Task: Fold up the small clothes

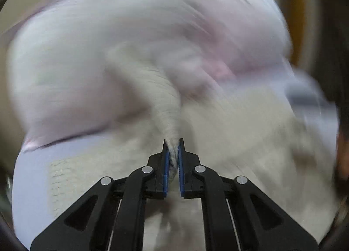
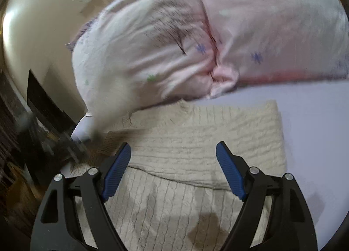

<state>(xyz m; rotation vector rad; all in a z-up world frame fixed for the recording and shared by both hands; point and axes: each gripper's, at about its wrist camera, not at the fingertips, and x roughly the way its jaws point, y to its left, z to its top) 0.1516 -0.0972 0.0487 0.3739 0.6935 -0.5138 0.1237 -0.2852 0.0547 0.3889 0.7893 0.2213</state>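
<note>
A cream cable-knit sweater (image 2: 196, 137) lies on a pale lavender bed sheet (image 2: 316, 131), partly folded with an edge across its middle. My left gripper (image 1: 173, 142) is shut on a pinched-up fold of the sweater (image 1: 168, 116) and holds it lifted; that view is blurred by motion. My right gripper (image 2: 173, 148) is open and empty, hovering just above the sweater with its blue pads (image 2: 116, 170) spread wide.
A pink flowered pillow or duvet (image 2: 250, 33) lies along the far side of the sweater, its white end (image 2: 130, 55) reaching over the sweater's far-left corner. Dark furniture (image 2: 43, 120) and floor sit beyond the bed's left edge. A cream wall (image 2: 43, 11) is behind.
</note>
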